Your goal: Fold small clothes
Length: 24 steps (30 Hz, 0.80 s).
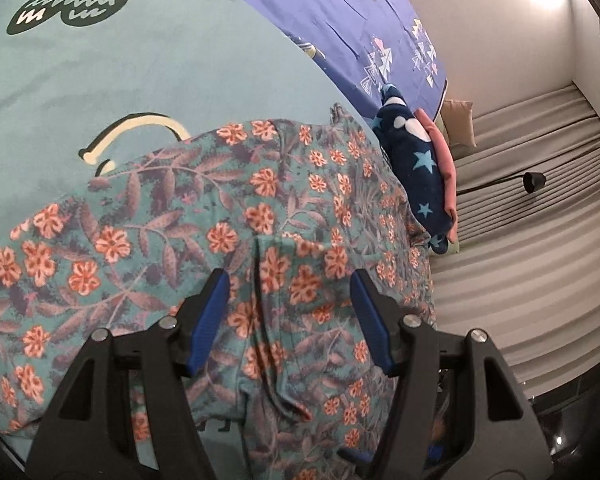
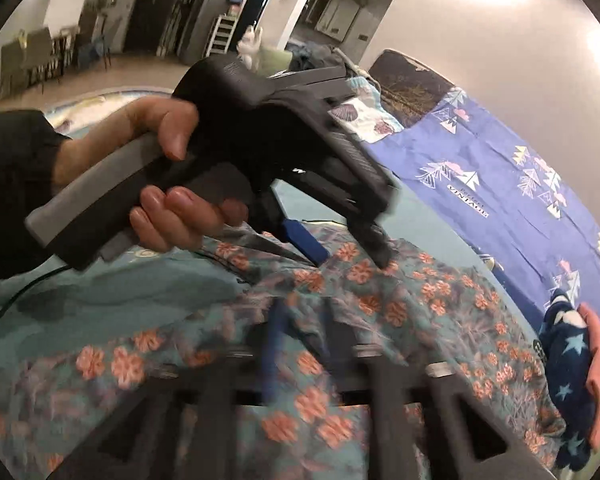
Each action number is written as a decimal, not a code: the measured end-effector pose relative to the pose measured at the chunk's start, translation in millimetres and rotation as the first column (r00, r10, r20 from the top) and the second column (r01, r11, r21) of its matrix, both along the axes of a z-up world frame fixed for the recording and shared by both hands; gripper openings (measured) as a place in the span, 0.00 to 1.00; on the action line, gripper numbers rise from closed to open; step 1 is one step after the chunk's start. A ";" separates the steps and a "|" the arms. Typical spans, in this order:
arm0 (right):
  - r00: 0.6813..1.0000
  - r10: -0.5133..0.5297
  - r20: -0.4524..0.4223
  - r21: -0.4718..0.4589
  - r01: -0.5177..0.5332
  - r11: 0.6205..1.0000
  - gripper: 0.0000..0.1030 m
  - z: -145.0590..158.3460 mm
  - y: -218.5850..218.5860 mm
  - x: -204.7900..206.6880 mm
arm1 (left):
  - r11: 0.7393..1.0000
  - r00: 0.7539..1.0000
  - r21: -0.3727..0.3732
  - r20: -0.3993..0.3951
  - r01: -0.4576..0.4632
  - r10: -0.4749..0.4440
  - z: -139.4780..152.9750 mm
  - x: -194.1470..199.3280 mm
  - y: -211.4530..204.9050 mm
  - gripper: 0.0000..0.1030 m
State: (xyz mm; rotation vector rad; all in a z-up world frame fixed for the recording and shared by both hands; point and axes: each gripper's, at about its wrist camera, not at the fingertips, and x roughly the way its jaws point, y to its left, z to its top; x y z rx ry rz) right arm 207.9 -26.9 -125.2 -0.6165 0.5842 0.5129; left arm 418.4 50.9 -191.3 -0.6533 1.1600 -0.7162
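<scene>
Floral cloth (image 1: 228, 216) lies rumpled on the bed (image 1: 100, 80), right under your left tongs (image 1: 290, 280), which gape with nothing pinched. Your right tongs (image 2: 312, 312) blur above it; their state is unclear. Folded clothes (image 1: 420, 168) sit beyond.

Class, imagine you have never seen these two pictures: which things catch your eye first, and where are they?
First, the floral garment, teal with orange flowers, spread rumpled across the teal bedspread in the foreground. Next, the left tongs, blue pads apart just above that cloth; the right wrist view shows a hand gripping their handle. At the right lies a folded star-patterned navy cloth beside the blue sheet.
</scene>
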 end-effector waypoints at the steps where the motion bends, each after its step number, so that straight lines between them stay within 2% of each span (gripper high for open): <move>1: 1.000 0.002 -0.003 0.002 -0.002 1.000 0.67 1.1 -6.4 1.5 | 1.000 1.000 -0.002 0.000 0.005 -0.005 -0.4 0.5 -0.1 0.61; 6: 0.998 0.026 -0.062 -0.020 -0.028 0.999 0.67 -1.8 -18.0 23.6 | 1.000 1.000 -0.030 -0.009 0.002 -0.002 -6.9 4.2 0.8 0.63; 7: 0.996 0.042 -0.083 -0.047 -0.046 0.998 0.65 -6.4 -13.9 28.4 | 1.000 1.000 -0.031 -0.006 0.003 -0.004 -6.8 4.8 0.8 0.63; 9: 0.992 0.079 -0.100 -0.107 -0.090 0.990 0.59 -18.8 -2.5 28.0 | 0.999 1.000 -0.042 -0.010 0.004 -0.005 -6.8 6.0 1.6 0.63; 12: 0.995 0.082 -0.064 -0.147 -0.091 0.985 0.49 -25.0 11.4 27.6 | 0.998 1.000 -0.062 -0.026 0.004 -0.006 -9.2 8.9 4.0 0.63; 13: 0.997 0.068 -0.047 -0.169 -0.075 0.983 0.35 -26.9 17.1 28.8 | 0.998 1.000 -0.065 -0.029 0.004 -0.005 -9.6 9.2 5.1 0.63; 14: 0.998 0.047 -0.029 -0.206 -0.052 0.977 0.16 -31.7 25.2 30.7 | 0.998 0.999 -0.068 -0.031 0.002 -0.004 -10.1 9.4 6.3 0.63; 15: 0.998 0.039 -0.039 -0.229 -0.047 0.972 0.09 -36.3 31.2 30.9 | 0.998 0.999 -0.067 -0.032 0.002 -0.004 -10.2 9.3 6.8 0.63; 17: 1.000 0.024 -0.014 -0.252 -0.027 0.967 0.05 -39.4 39.3 26.0 | 0.998 1.000 -0.058 -0.021 0.006 -0.007 -9.1 8.6 6.0 0.63; 21: 0.999 0.027 0.029 -0.269 -0.018 0.963 0.04 -38.2 48.8 10.1 | 0.998 1.000 -0.053 0.015 0.017 -0.016 -4.6 6.5 0.0 0.62; 23: 0.998 0.028 0.058 -0.286 -0.010 0.958 0.04 -40.1 54.3 1.7 | 0.998 0.999 -0.055 0.029 0.018 -0.016 -3.7 6.1 -2.6 0.52; 24: 0.998 0.028 0.064 -0.295 -0.009 0.956 0.04 -41.9 56.8 -0.8 | 0.999 0.999 -0.034 0.042 0.024 -0.023 -3.0 5.8 -4.3 0.40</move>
